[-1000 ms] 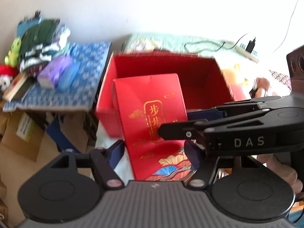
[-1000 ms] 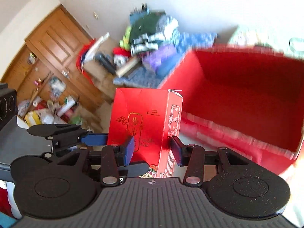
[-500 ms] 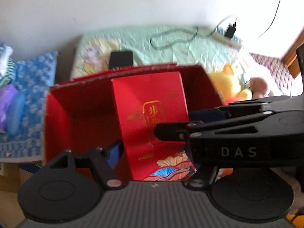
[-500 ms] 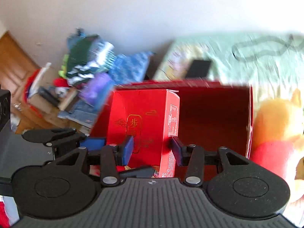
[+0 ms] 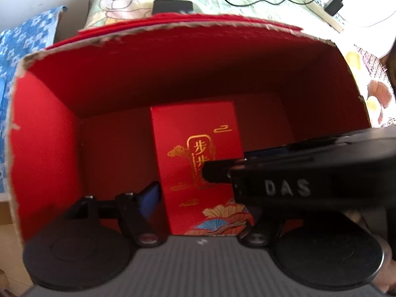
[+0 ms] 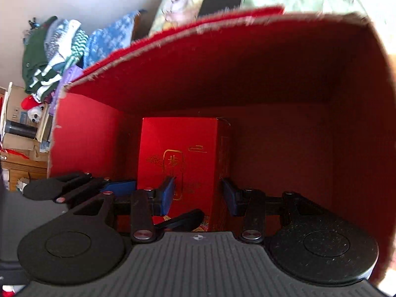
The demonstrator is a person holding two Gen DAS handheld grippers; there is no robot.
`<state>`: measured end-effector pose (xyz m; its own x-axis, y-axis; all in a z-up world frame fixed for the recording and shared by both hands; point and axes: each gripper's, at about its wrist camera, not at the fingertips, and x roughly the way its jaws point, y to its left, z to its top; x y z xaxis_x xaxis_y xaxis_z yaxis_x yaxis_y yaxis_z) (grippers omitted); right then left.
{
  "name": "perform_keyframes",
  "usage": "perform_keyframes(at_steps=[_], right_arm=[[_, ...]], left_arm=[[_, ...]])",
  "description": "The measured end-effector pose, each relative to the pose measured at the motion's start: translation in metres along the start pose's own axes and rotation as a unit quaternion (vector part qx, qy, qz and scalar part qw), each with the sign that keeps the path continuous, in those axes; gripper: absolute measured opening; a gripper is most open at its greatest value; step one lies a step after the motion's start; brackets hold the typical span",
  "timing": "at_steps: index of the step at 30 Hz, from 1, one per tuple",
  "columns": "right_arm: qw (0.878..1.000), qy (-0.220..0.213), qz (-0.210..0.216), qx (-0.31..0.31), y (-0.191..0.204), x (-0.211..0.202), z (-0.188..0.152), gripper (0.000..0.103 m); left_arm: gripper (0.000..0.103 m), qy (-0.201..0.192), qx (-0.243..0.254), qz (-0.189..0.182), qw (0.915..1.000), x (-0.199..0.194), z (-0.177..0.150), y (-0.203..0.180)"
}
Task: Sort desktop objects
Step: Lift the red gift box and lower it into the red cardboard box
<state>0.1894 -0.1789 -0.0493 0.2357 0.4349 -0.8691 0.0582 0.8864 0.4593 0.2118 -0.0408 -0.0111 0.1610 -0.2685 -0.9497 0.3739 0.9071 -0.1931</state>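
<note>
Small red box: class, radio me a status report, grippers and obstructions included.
Left gripper clamped across small red box. Right gripper on its corner, jaws just closing on it. Box upright inside big red box, touchdown unclear. No other contents visible.

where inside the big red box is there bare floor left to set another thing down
Inside the big red box, bare floor lies left of the small red carton, up to the left wall, and right of it toward the right wall. The near middle is crowded: the left gripper and right gripper both flank the carton.
</note>
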Motion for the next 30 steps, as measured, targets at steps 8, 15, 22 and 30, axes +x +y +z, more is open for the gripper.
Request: perform_keyframes(at_steps=[8, 15, 22, 30], right_arm=[[0.998, 0.046, 0.033, 0.029, 0.000, 0.015, 0.005, 0.038], [0.998, 0.048, 0.043, -0.018, 0.012, 0.026, 0.007, 0.038], [0.992, 0.087, 0.081, -0.028, 0.000, 0.033, 0.011, 0.038], [0.990, 0.075, 0.116, -0.010, -0.036, 0.024, 0.018, 0.044]], left_arm=[[0.076, -0.043, 0.007, -0.037, 0.9984, -0.040, -0.028, 0.019], [0.063, -0.043, -0.011, -0.055, 0.9975, -0.038, -0.032, 0.034], [0.058, -0.045, -0.010, -0.060, 0.9972, -0.037, -0.034, 0.035], [0.063, -0.046, -0.020, -0.056, 0.9972, -0.032, -0.035, 0.033]])
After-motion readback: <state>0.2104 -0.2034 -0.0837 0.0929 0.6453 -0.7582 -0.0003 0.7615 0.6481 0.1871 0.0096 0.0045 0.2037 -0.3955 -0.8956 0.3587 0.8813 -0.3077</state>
